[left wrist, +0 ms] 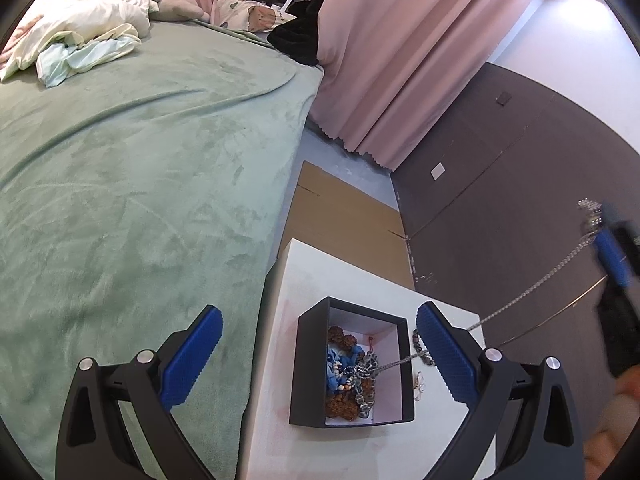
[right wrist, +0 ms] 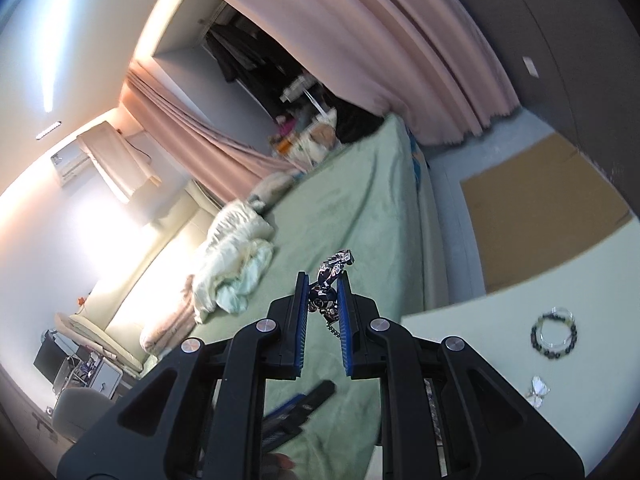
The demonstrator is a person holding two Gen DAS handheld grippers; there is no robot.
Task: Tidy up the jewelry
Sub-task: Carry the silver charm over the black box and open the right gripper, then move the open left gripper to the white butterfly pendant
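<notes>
Left gripper (left wrist: 320, 352): I see its blue pads spread wide, empty, at lower frame over the black square box (left wrist: 352, 362).
Box: on the white surface (left wrist: 280, 360), lower centre, jewelry heaped inside.
Silver chain necklace (left wrist: 532, 292): runs from box to upper right.
Right gripper (right wrist: 323, 300): I have it clamped on the necklace's pendant end, centre frame.
Dark beaded bracelet (right wrist: 554, 333): lower right, on the surface.

Silver chain (left wrist: 532, 290) strung taut from black box (left wrist: 310, 364)
</notes>
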